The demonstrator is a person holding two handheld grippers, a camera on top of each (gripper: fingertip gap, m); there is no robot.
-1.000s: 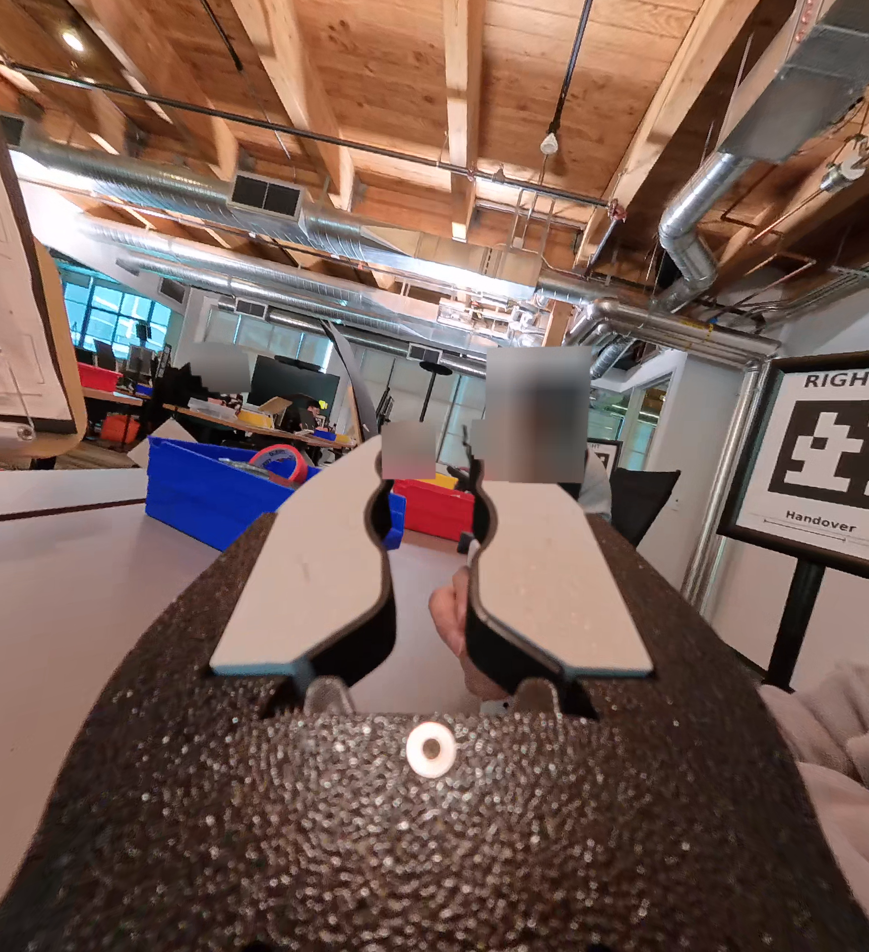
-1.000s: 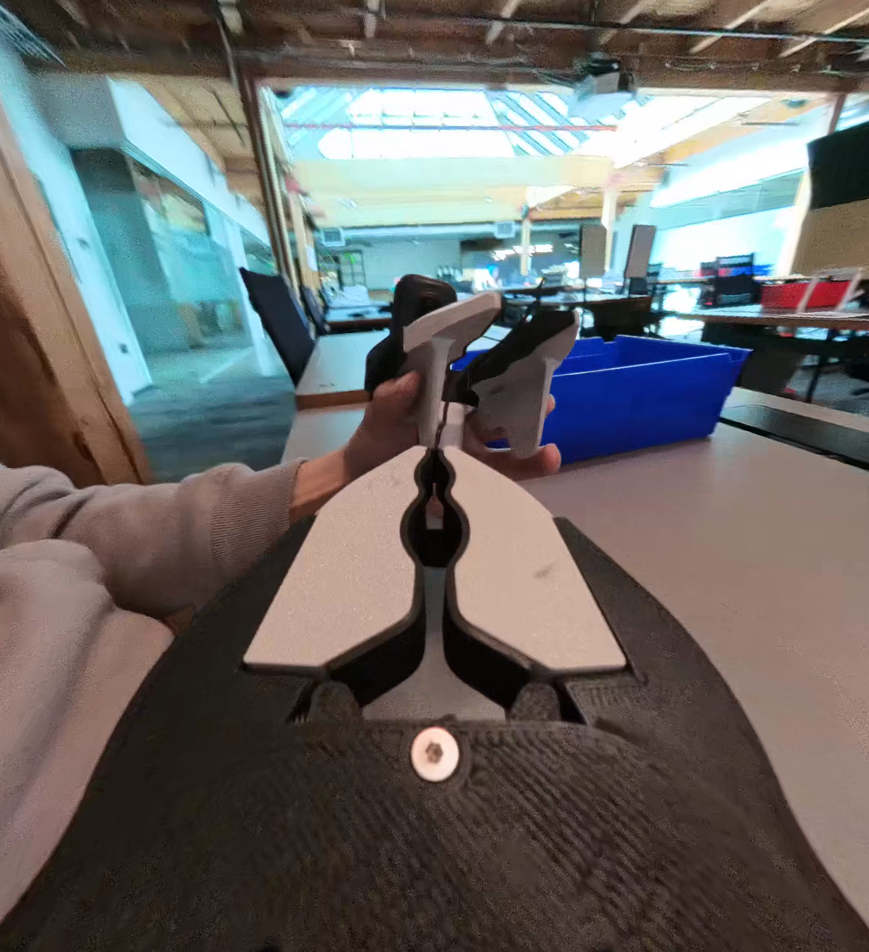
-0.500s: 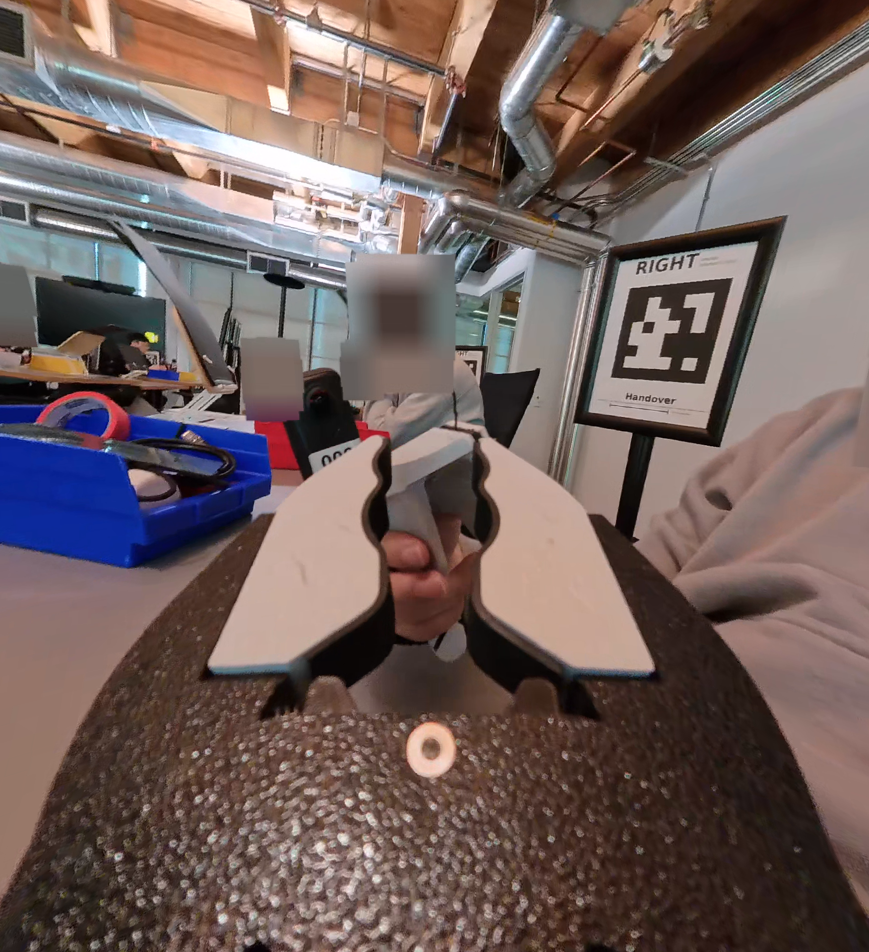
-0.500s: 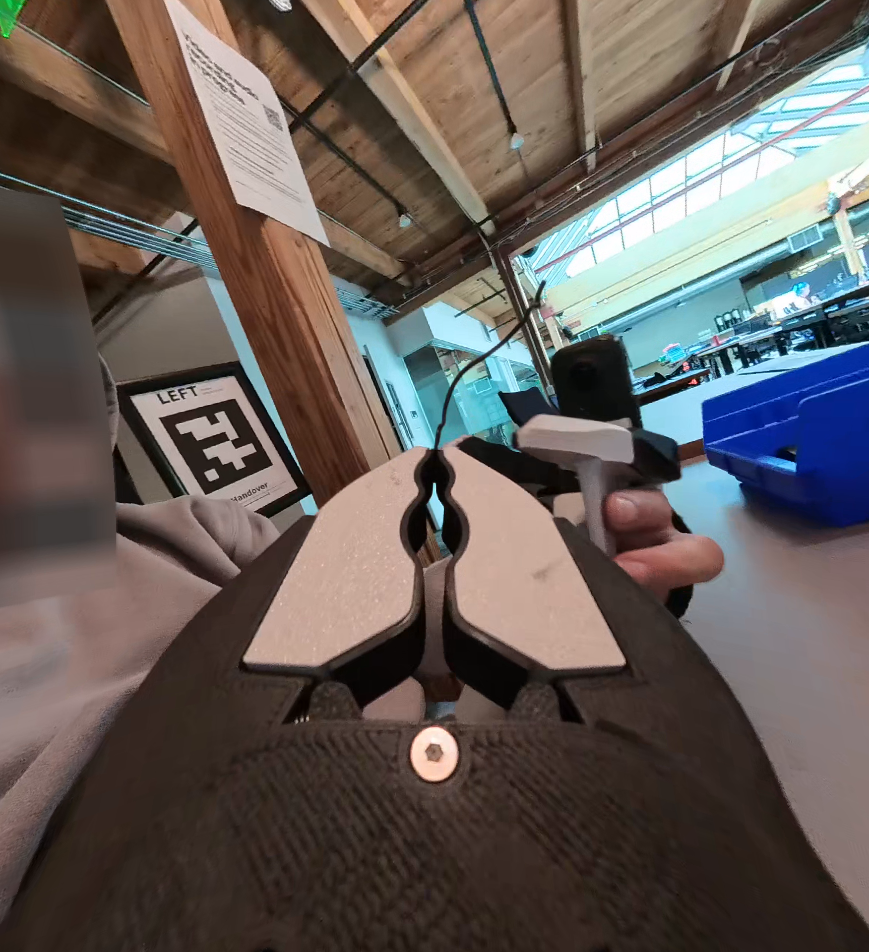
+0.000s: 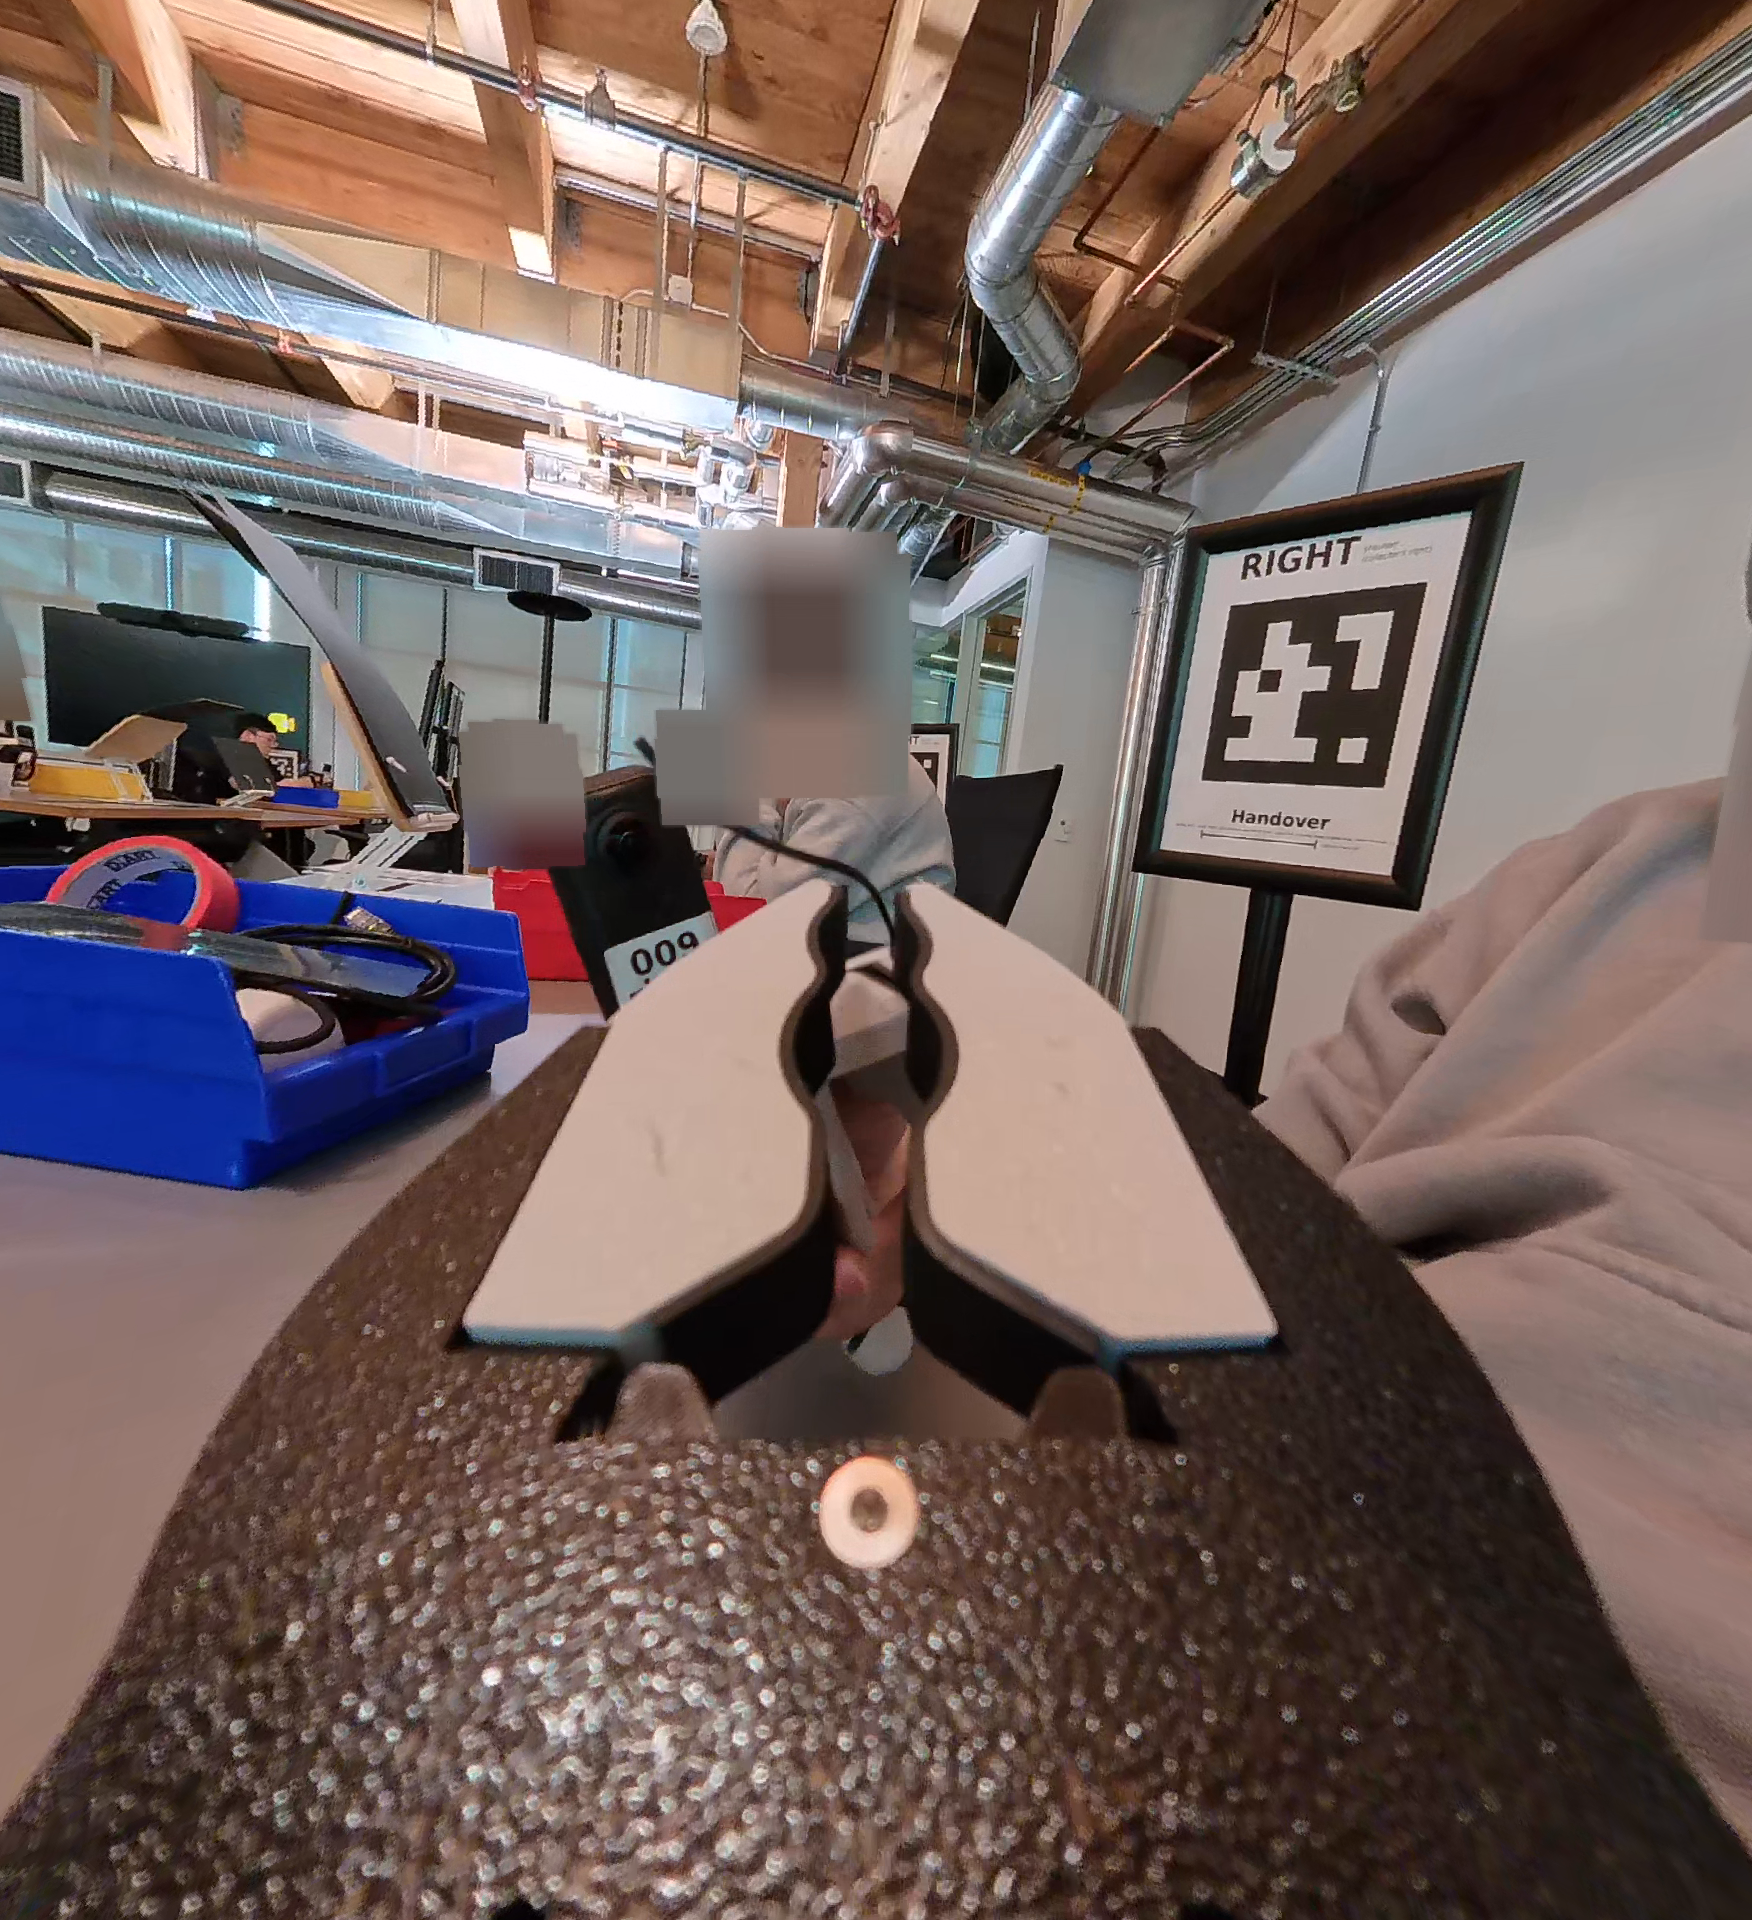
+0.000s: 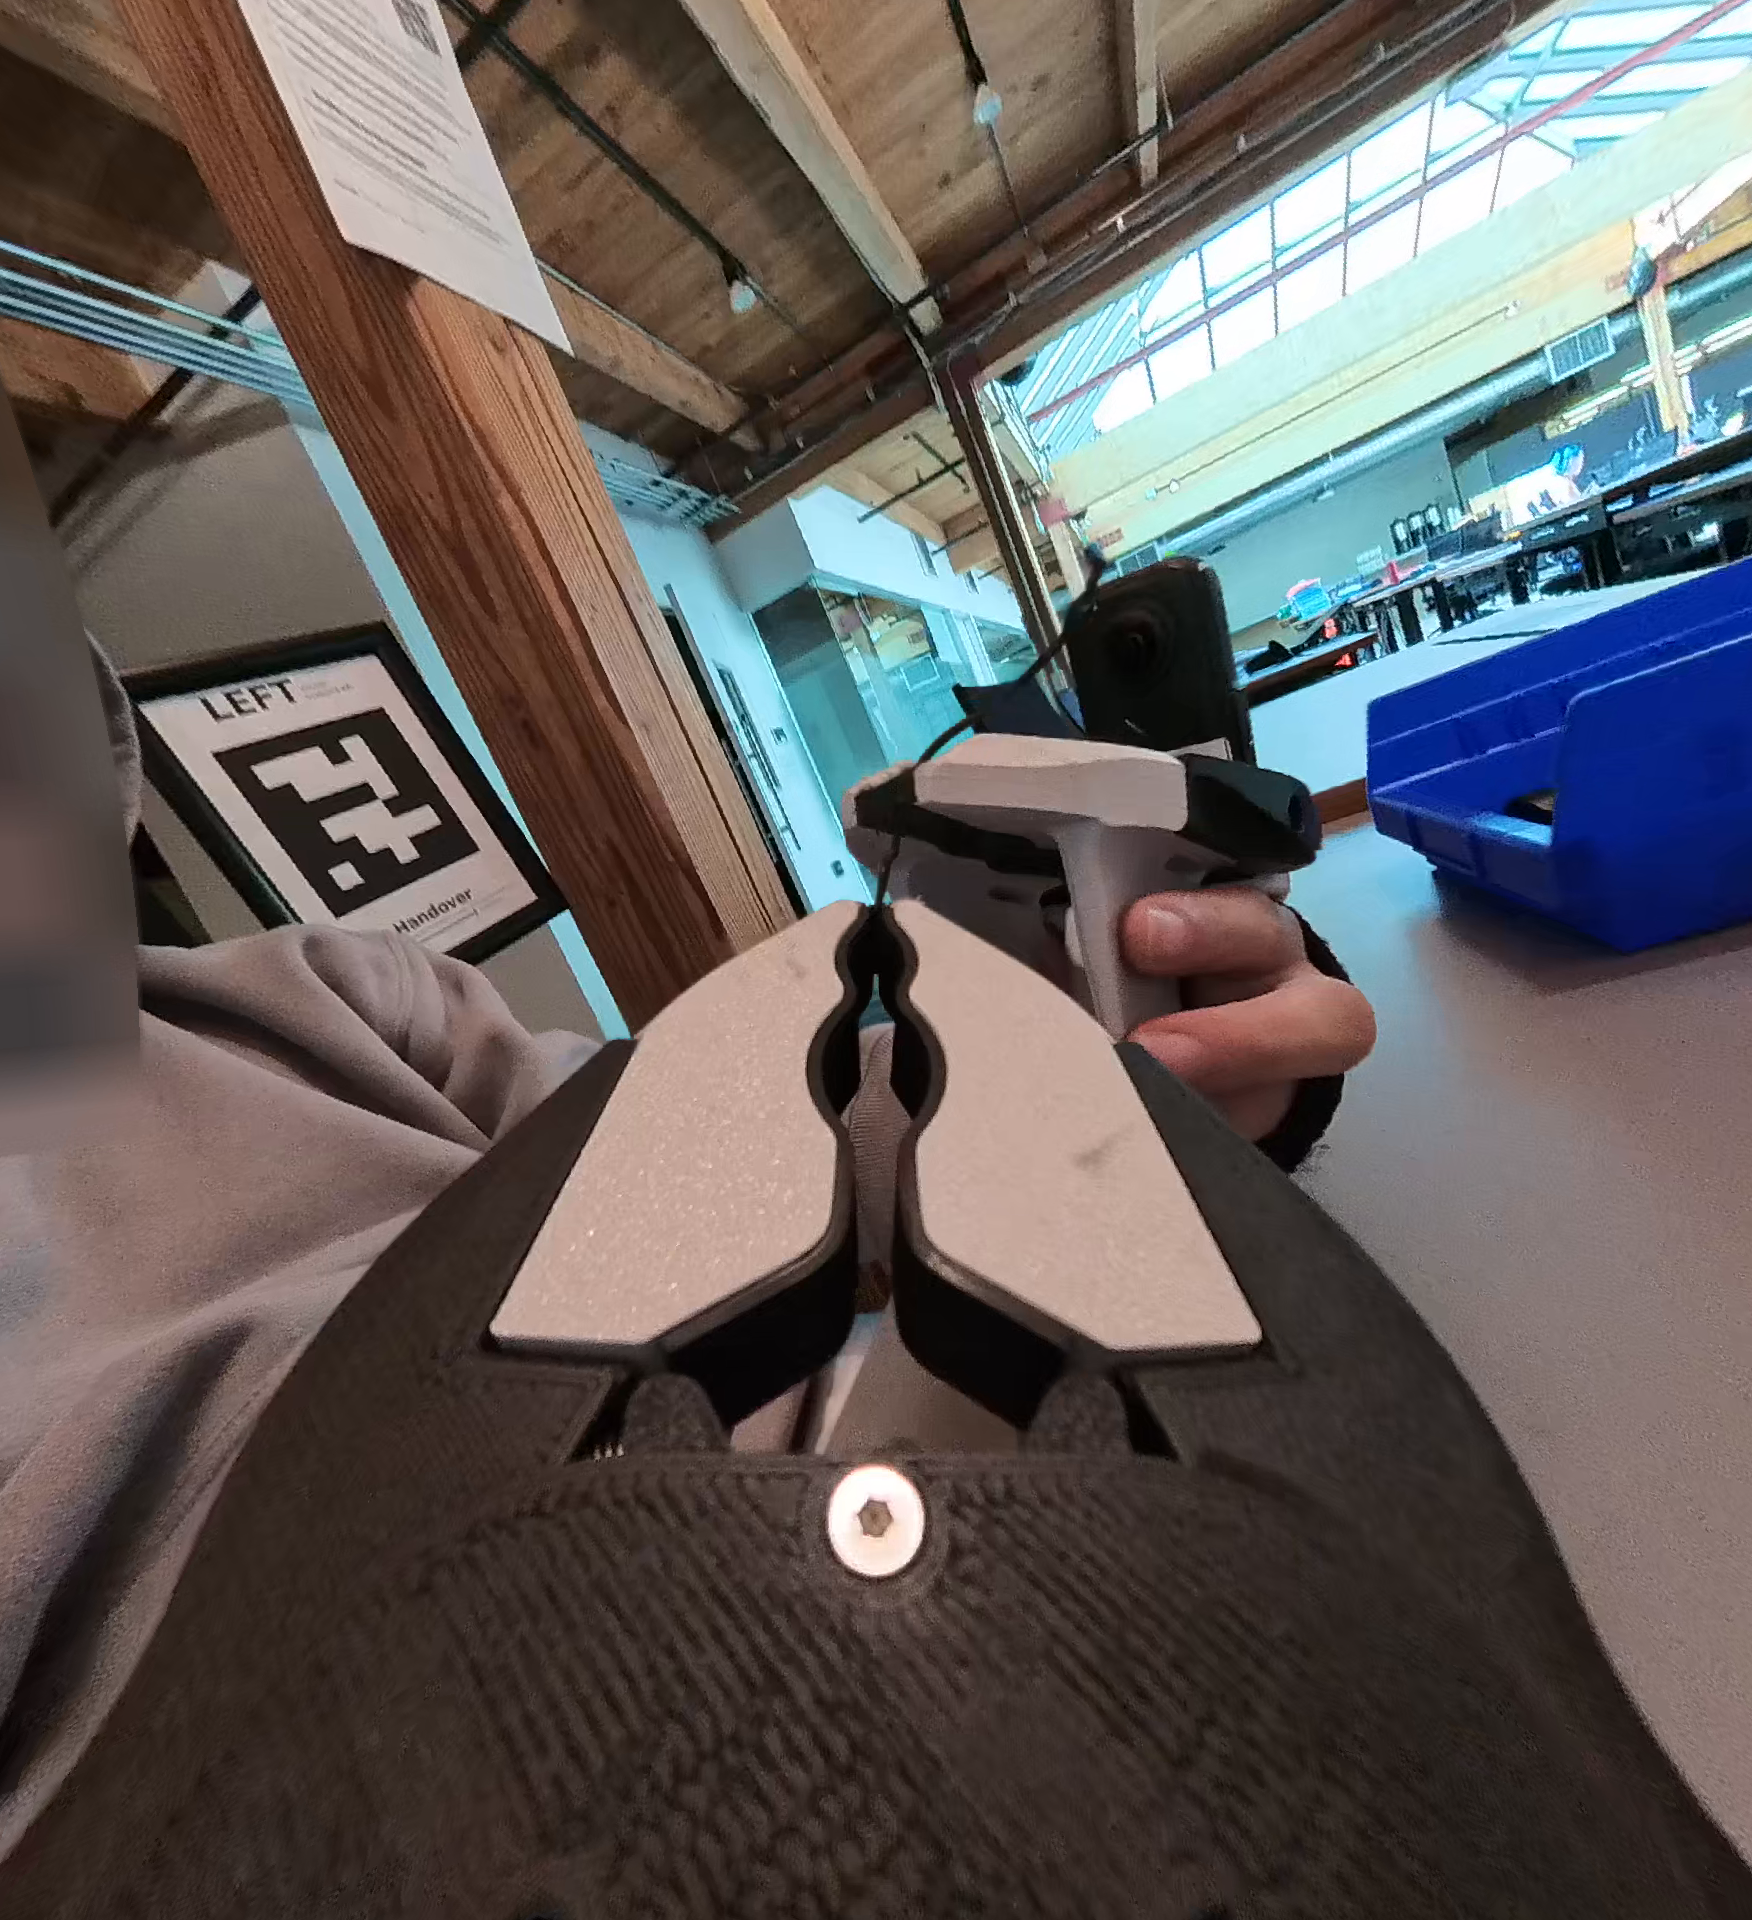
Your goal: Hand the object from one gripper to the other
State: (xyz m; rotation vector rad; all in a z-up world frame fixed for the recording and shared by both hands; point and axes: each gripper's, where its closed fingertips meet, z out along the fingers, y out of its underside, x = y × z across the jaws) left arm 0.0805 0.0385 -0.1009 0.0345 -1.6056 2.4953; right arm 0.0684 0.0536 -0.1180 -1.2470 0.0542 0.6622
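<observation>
We bring two claws together at one black cord (image 5: 834,852).
Left view: left claw (image 5: 869,899) narrowed around it, whether it grips we cannot tell; lettered marker sign (image 5: 1313,686) behind. Right view: right claw (image 6: 877,914) clenched on the cord; another lettered sign (image 6: 352,800).

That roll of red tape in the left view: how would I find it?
Start at the grey table and the big blue bin on its left side. The roll of red tape stands up at the bin's back corner, the only red ring among black cables.
</observation>
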